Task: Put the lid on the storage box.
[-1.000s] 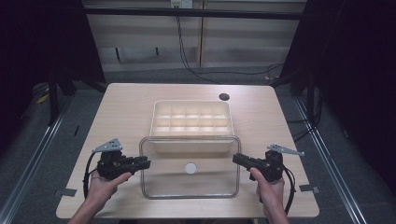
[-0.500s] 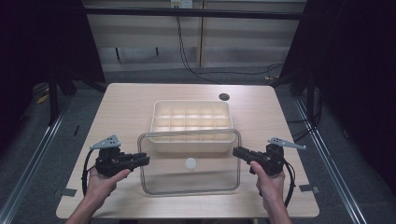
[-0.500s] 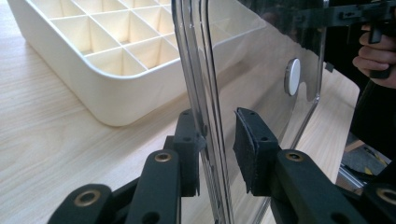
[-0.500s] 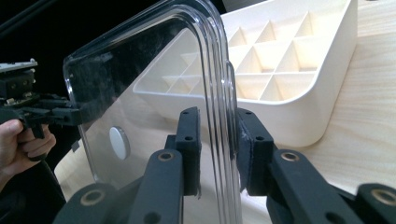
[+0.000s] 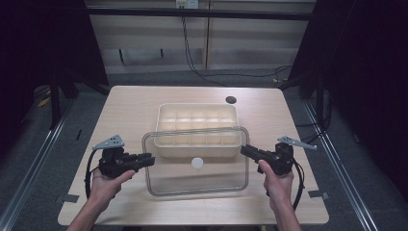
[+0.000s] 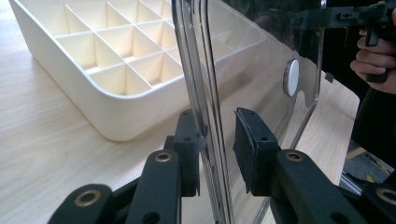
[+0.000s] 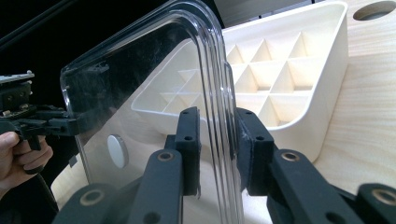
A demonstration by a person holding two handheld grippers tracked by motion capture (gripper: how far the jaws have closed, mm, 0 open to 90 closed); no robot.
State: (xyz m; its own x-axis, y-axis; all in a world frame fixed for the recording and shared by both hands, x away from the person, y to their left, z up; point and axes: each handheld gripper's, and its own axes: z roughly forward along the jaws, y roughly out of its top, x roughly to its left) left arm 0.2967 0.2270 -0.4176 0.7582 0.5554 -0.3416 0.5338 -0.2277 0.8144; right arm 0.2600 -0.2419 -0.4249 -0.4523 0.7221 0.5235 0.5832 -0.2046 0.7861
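A clear plastic lid [image 5: 197, 180] with a white round disc [image 5: 197, 162] at its middle hangs above the table, its far edge over the cream compartment tray [image 5: 197, 118]. My left gripper [image 5: 149, 160] is shut on the lid's left edge. On the opposite edge, my right gripper [image 5: 244, 150] is shut too. In the left gripper view the lid's rim [image 6: 205, 93] runs between the black pads [image 6: 189, 149], with the tray [image 6: 93, 56] behind. In the right gripper view the rim [image 7: 217, 84] sits clamped between both pads [image 7: 252, 140], with the tray [image 7: 299, 70] beyond.
The light wooden table [image 5: 125, 106] has a dark round hole [image 5: 231, 100] at its far right, behind the tray. Dark floor, metal rails and cables surround the table. A hand holds each gripper from the near edge.
Both hands have moved forward, carrying the lid away from the near edge, so that it overlaps more of the tray.
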